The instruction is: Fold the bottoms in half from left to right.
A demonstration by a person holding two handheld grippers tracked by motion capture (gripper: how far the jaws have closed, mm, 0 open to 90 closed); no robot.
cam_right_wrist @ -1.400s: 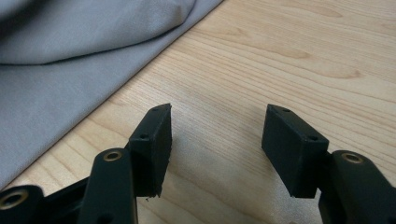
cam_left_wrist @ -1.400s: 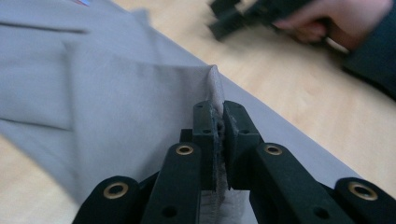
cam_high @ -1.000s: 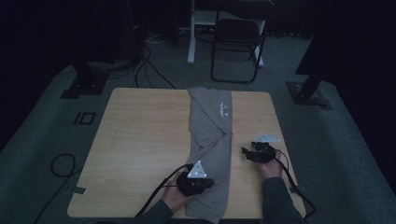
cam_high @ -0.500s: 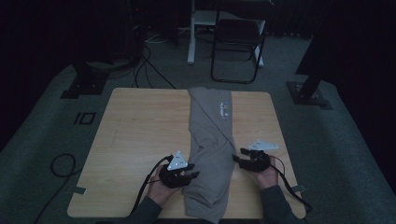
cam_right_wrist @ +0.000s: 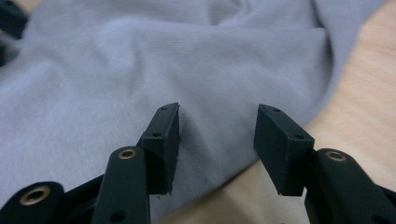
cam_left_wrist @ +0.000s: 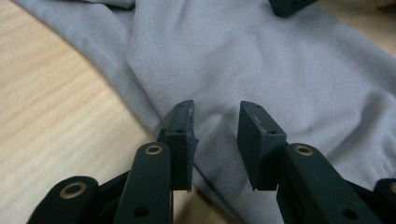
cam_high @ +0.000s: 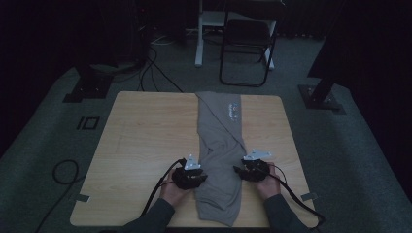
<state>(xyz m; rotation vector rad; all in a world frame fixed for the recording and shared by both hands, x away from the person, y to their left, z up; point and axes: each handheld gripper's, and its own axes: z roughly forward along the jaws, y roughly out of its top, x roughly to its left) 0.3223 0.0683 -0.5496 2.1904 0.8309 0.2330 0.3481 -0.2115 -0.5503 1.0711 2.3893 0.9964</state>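
We brought the left gripper [cam_high: 198, 175] and right gripper [cam_high: 241, 171], both having just been closing yet part-open and empty-jawed, to the folded grey garment's [cam_high: 219, 160] opposite edges, apparently to pinch each edge next.

The room is dimly lit, with dark walls. The floor [cam_high: 350, 160] is covered in grey carpet. A light wooden table [cam_high: 141, 145] stands at centre. Behind it stands a black folding chair [cam_high: 248, 48] beside a white frame [cam_high: 206, 29]. Black stand bases [cam_high: 85, 87] flank the table, and cables [cam_high: 63, 170] lie on the carpet.
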